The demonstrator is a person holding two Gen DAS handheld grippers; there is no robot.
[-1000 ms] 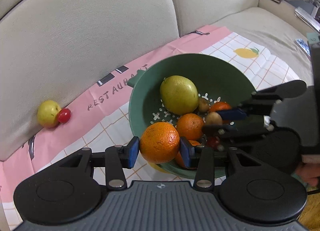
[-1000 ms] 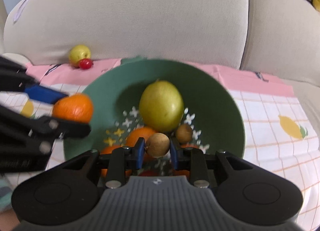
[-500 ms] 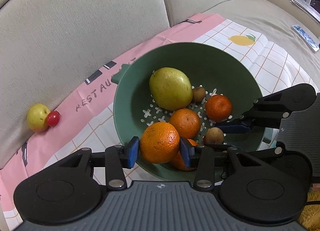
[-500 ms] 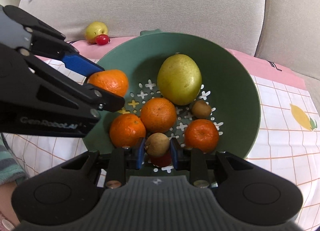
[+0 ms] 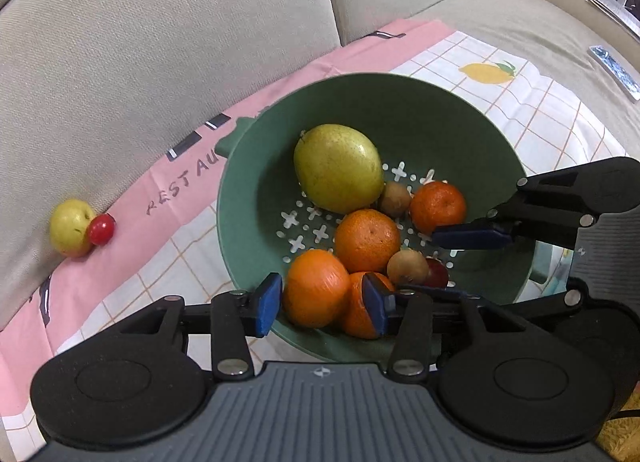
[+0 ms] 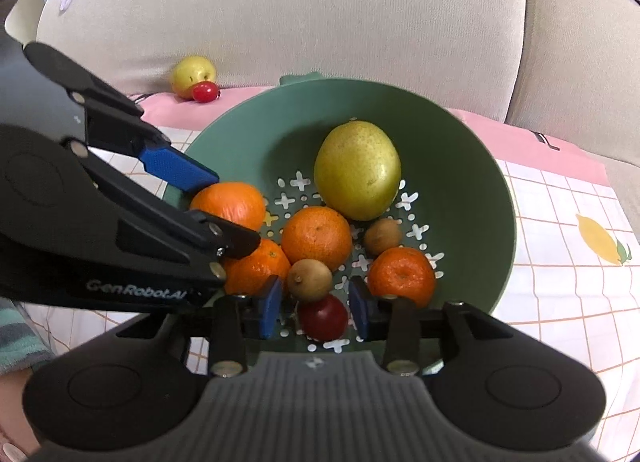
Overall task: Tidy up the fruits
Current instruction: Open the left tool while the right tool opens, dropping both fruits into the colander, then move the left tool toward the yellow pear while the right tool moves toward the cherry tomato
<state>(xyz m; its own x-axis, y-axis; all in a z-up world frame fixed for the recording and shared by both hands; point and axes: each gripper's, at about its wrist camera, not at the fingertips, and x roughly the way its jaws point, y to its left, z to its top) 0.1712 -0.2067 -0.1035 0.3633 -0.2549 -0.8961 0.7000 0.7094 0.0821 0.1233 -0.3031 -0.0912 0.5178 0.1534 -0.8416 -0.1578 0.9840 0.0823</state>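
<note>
A green colander bowl [image 5: 440, 110] [image 6: 472, 166] holds a yellow-green pear [image 5: 338, 168] [image 6: 357, 170], several oranges, two small brown fruits and a red fruit [image 6: 322, 317]. My left gripper [image 5: 322, 300] [image 6: 224, 202] is open around an orange [image 5: 316, 288] [image 6: 228, 204] that rests at the bowl's near edge, with gaps beside both pads. My right gripper [image 6: 314, 312] [image 5: 452, 262] is open inside the bowl; a brown fruit [image 6: 309, 279] [image 5: 407, 265] lies free just ahead of its pads.
A small yellow apple [image 5: 69, 227] [image 6: 193, 75] and a red cherry tomato [image 5: 101, 229] [image 6: 205, 92] lie against the sofa back, left of the bowl. The bowl stands on a pink and checked cloth [image 5: 168, 222] on the sofa seat.
Both grippers have opened. The orange has gone down into the bowl from my left gripper, and the brown fruit has dropped out of my right gripper onto the fruit pile.
</note>
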